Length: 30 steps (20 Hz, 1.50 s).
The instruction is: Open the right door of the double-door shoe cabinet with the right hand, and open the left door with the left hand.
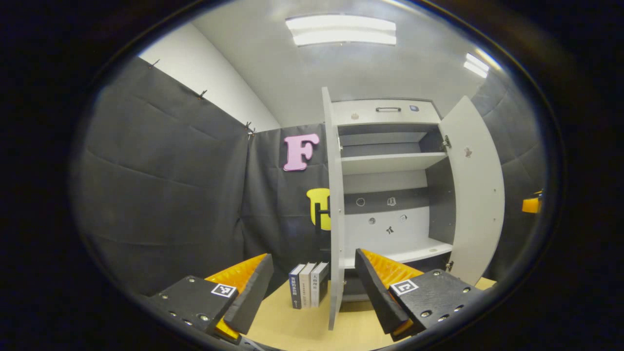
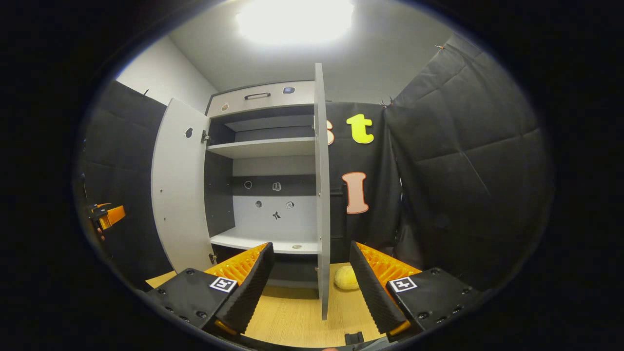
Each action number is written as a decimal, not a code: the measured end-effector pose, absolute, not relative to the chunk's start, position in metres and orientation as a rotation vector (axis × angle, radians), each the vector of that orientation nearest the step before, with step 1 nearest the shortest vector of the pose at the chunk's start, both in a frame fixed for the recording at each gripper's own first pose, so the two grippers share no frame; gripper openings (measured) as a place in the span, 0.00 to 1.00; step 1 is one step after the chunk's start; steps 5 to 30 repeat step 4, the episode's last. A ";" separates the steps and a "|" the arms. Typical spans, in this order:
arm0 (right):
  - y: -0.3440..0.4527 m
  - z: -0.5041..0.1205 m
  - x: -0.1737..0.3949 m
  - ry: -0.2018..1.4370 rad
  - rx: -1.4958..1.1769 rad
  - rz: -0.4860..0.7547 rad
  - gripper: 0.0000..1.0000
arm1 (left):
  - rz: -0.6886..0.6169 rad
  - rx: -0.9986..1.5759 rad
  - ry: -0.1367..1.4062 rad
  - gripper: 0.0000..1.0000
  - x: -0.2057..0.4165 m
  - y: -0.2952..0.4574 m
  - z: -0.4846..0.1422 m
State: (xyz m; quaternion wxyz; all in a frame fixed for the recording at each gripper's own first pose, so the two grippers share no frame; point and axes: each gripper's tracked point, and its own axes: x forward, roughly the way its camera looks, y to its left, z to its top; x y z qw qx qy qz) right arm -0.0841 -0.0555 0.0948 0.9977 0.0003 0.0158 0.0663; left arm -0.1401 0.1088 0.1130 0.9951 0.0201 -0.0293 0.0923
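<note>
Left tongs (image 1: 312, 287): both fingers spread wide apart, nothing between them, no contact with any object. The fingers point forward and slightly upward, level with each other. Right tongs (image 2: 308, 282): both fingers likewise spread wide, gripping nothing, pointing forward at the same slight upward angle. In the right gripper view, the left tongs appear at the far left edge, held in a hand (image 2: 100, 234); their finger state cannot be determined there.
</note>
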 end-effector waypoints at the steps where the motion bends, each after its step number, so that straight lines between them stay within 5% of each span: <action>1: -0.055 0.095 -0.084 0.032 0.000 0.132 0.97 | 0.184 0.044 -0.059 1.00 -0.140 0.109 0.113; 30: -0.057 0.095 -0.086 0.029 0.001 0.127 0.97 | 0.177 0.052 -0.060 1.00 -0.139 0.105 0.114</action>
